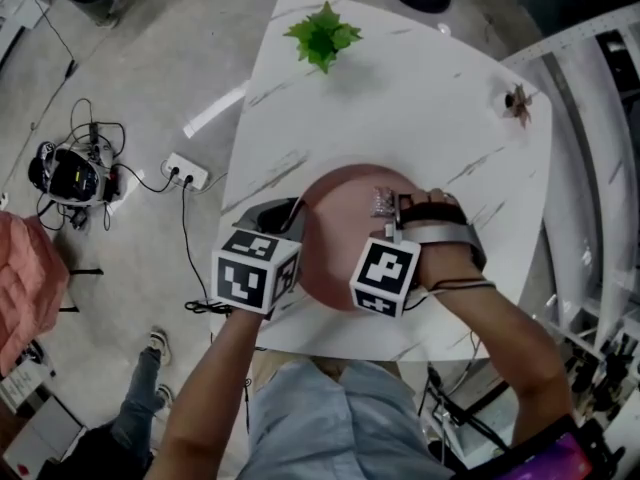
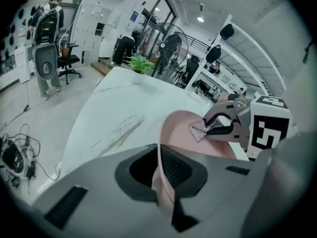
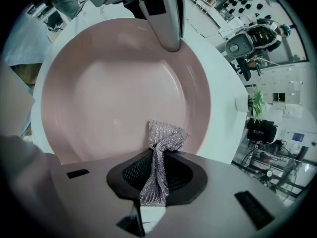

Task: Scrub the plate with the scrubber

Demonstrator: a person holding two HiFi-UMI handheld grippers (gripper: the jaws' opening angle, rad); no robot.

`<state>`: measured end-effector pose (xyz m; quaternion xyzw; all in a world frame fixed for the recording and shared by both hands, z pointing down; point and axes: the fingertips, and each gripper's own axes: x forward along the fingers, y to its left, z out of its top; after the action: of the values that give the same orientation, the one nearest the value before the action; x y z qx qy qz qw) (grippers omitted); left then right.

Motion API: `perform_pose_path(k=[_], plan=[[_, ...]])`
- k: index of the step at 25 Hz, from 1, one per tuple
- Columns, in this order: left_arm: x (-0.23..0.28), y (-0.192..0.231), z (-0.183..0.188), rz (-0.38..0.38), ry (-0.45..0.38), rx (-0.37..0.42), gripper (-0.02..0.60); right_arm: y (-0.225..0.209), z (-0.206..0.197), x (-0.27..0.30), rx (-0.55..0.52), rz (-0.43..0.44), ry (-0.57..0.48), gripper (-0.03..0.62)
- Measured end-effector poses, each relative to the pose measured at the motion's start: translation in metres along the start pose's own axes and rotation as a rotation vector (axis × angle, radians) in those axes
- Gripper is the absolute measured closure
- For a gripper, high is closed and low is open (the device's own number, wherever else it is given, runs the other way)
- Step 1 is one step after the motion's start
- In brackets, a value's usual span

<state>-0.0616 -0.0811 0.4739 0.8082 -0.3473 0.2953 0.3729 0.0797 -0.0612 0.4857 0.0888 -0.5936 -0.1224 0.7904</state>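
Note:
A pink plate (image 1: 340, 238) lies on the white marble table (image 1: 420, 108) close to its near edge. My left gripper (image 1: 290, 218) is shut on the plate's left rim (image 2: 163, 180), which runs between its pads. My right gripper (image 1: 392, 208) is over the plate's right side, shut on a silvery mesh scrubber (image 3: 158, 157). The scrubber's free end (image 1: 384, 201) rests against the plate's inner surface (image 3: 119, 88). In the left gripper view the scrubber (image 2: 199, 129) pokes out of the right gripper over the plate (image 2: 198, 143).
A small green plant (image 1: 323, 34) stands at the table's far side and a small dark item (image 1: 517, 101) lies near the far right corner. A power strip (image 1: 186, 172) and cables lie on the floor to the left. A person (image 2: 47, 33) stands far off.

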Motion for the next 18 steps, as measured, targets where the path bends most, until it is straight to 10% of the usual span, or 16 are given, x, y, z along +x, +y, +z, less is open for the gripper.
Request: perform_pose_path(k=[18], plan=[[0.0, 0.002, 0.0, -0.003, 0.0, -0.025, 0.564, 0.006, 0.096, -0.035, -0.183, -0.081, -0.19, 0.513]])
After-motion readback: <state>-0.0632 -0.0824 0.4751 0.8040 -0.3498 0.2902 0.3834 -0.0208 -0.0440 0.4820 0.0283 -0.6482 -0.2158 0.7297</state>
